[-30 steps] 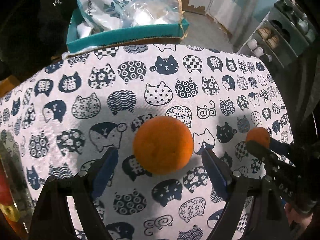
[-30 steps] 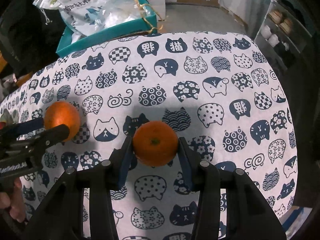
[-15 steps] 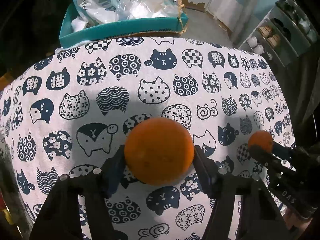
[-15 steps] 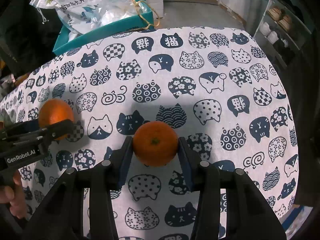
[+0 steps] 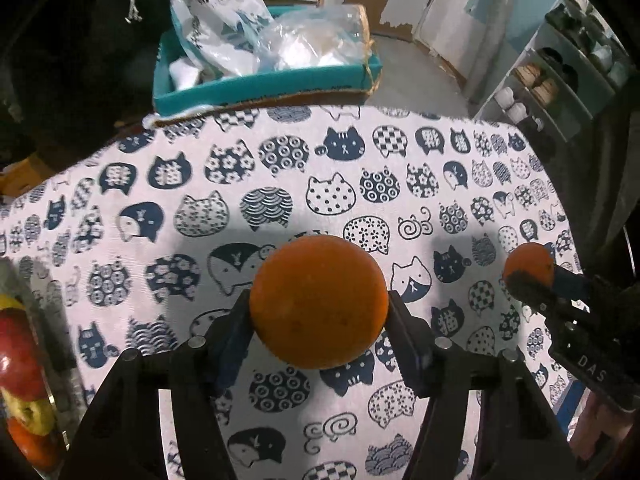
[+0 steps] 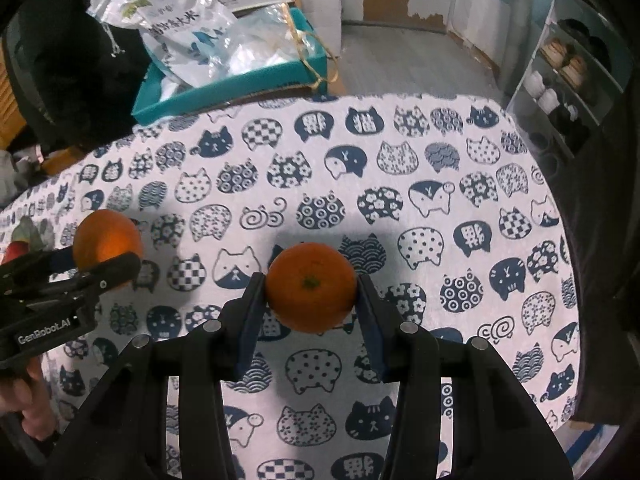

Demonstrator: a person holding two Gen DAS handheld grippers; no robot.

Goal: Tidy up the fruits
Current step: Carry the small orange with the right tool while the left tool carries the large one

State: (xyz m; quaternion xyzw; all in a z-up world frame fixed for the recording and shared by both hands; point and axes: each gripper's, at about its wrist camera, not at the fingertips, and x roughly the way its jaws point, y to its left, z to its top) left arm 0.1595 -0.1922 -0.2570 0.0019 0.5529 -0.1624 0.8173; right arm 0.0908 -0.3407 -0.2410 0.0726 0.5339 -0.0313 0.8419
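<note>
We're gripping one fruit per tool. Left tool [image 5: 319,308] is clamping the large orange [image 5: 319,301] at centre frame of the left view, both fingers pressing its sides. Right tool [image 6: 311,289] is clamping the smaller orange [image 6: 311,286] at centre of the right view, stem end facing the camera.

Each tool is also showing up in the other's view: the large orange is sitting at the left edge of the right view, the smaller one at the right edge of the left view, so the two fruits are well apart.

Whether either orange is touching the cat-print cloth [image 6: 420,184] on the worktop, we can't tell.

More fruit [image 5: 20,360], red, yellow and orange, is showing at the lower left edge of the left view.

Beyond the worktop's far edge, upper left in both views, a teal box [image 5: 264,86] is holding plastic bags [image 6: 188,36]. A shoe rack [image 6: 568,76] is standing at the upper right.
</note>
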